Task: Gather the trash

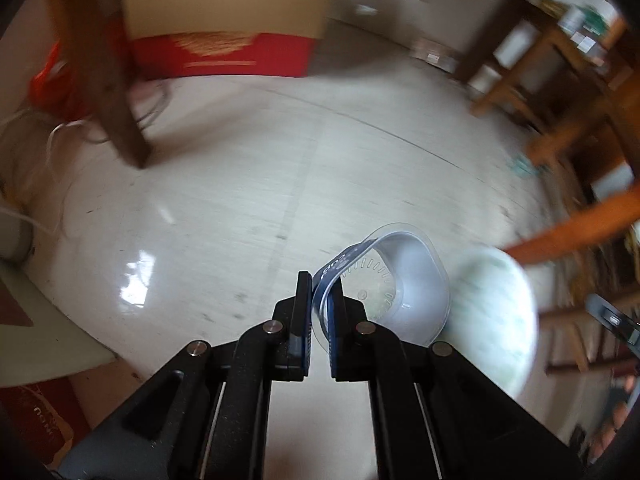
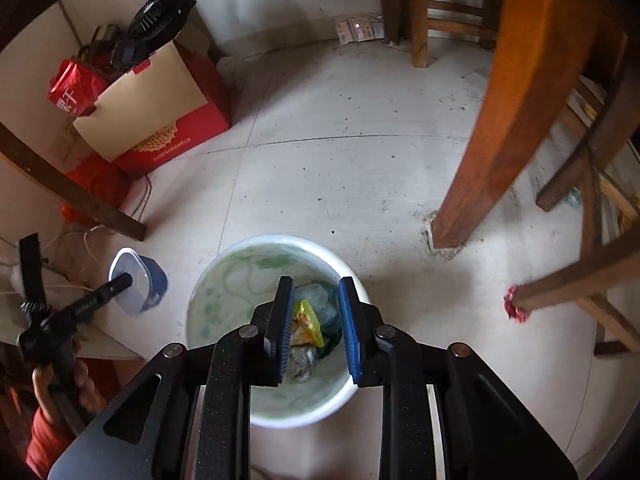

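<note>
My left gripper is shut on the rim of a clear plastic cup with a blue label and holds it above the floor, just left of the white trash bin. In the right wrist view the same cup hangs at the left gripper's tip, left of the bin. My right gripper is open and empty, right above the bin. The bin holds a yellow wrapper and crumpled plastic. A red scrap lies on the floor at the right, by a chair leg.
A thick wooden table leg stands right of the bin, with chairs behind it. A red and beige box and a dark chair leg stand at the left, with cables on the floor.
</note>
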A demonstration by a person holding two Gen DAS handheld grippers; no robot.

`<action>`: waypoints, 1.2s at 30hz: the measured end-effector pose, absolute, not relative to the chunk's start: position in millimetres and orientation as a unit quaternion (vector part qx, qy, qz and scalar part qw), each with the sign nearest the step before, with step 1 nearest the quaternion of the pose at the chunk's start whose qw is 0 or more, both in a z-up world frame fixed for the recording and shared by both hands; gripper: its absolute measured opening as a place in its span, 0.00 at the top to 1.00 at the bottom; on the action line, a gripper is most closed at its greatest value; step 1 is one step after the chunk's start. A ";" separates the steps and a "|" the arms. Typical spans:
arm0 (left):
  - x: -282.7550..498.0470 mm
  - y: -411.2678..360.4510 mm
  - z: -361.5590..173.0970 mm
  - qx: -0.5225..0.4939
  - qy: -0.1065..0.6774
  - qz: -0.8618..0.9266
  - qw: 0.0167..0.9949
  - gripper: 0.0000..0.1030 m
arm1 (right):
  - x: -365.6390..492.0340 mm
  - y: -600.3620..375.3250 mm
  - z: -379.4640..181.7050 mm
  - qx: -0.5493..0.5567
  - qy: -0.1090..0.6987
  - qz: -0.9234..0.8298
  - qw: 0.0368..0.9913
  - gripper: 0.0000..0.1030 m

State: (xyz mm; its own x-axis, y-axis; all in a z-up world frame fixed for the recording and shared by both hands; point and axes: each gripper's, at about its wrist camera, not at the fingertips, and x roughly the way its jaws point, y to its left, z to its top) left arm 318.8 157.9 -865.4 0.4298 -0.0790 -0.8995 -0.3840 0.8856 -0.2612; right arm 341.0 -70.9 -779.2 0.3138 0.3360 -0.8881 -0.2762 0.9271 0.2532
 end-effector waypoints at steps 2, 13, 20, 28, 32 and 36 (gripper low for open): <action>323.9 132.3 -854.0 -0.213 0.538 0.064 0.813 0.95 | 334.3 -72.8 -770.9 0.027 0.560 0.180 0.808 0.80; 347.4 66.4 -781.7 -0.170 0.567 0.004 0.806 0.64 | 302.3 -108.9 -699.0 0.072 0.587 0.153 0.792 0.80; 331.7 80.4 -673.6 -0.172 0.577 0.022 0.798 0.62 | 302.2 -121.2 -605.5 0.058 0.589 0.135 0.795 0.80; 313.2 99.9 -490.6 -0.170 0.552 0.047 0.815 0.62 | 306.3 -114.6 -462.3 0.042 0.572 0.148 0.805 0.80; 302.0 101.0 -401.7 -0.151 0.529 0.060 0.833 0.60 | 302.3 -110.5 -385.8 0.043 0.545 0.164 0.821 0.80; 282.7 95.9 -315.5 -0.147 0.502 0.044 0.851 0.58 | 293.6 -104.5 -310.2 0.047 0.516 0.176 0.837 0.80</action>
